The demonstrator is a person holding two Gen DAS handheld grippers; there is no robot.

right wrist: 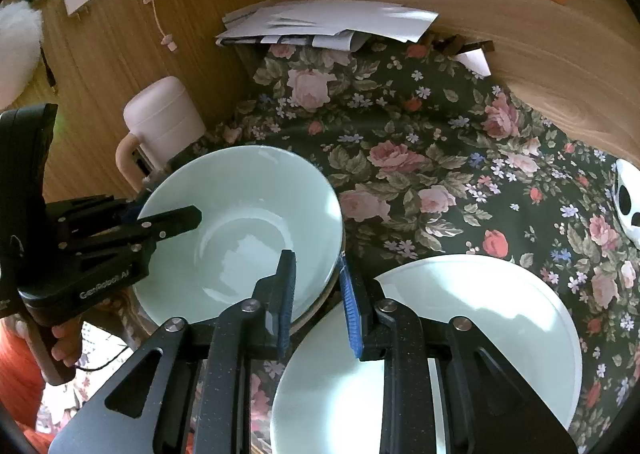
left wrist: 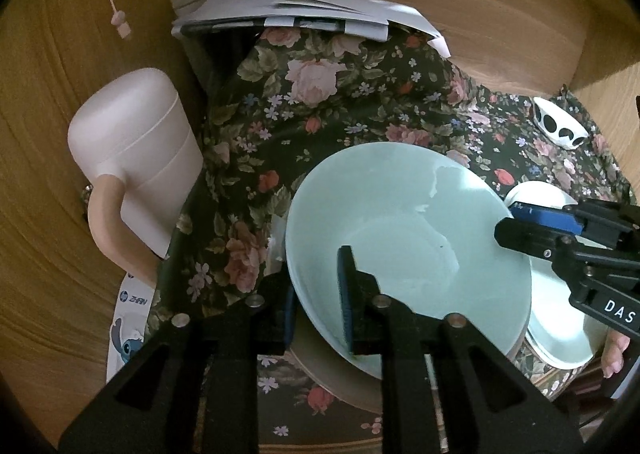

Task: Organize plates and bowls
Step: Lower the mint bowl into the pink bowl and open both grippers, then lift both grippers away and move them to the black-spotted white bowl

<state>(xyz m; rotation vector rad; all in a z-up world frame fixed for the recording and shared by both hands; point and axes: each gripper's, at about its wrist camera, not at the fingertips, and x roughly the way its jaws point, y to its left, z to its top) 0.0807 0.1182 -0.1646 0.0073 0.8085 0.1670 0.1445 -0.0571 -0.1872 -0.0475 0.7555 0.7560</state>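
A pale green bowl (left wrist: 400, 221) (right wrist: 240, 213) rests on a tan dish (left wrist: 340, 382) (right wrist: 322, 304) on the floral cloth (left wrist: 320, 93). My left gripper (left wrist: 318, 274) (right wrist: 164, 213) straddles the bowl's left rim, one blue pad inside and one outside, narrowly apart with a slight gap showing. At the opposite rim my right gripper (right wrist: 316, 258) (left wrist: 508, 219) stands the same way, pads just off the wall. Beside the bowl, under the right gripper, lies a white plate (right wrist: 460, 334) (left wrist: 556, 326).
A black-and-white patterned bowl (left wrist: 560, 125) (right wrist: 628, 201) sits at the far right. A pink-white jug (left wrist: 136, 157) (right wrist: 164, 113) stands left of the cloth. Loose papers (left wrist: 300, 9) (right wrist: 320, 21) lie at the back. Wooden walls close in behind and on the left.
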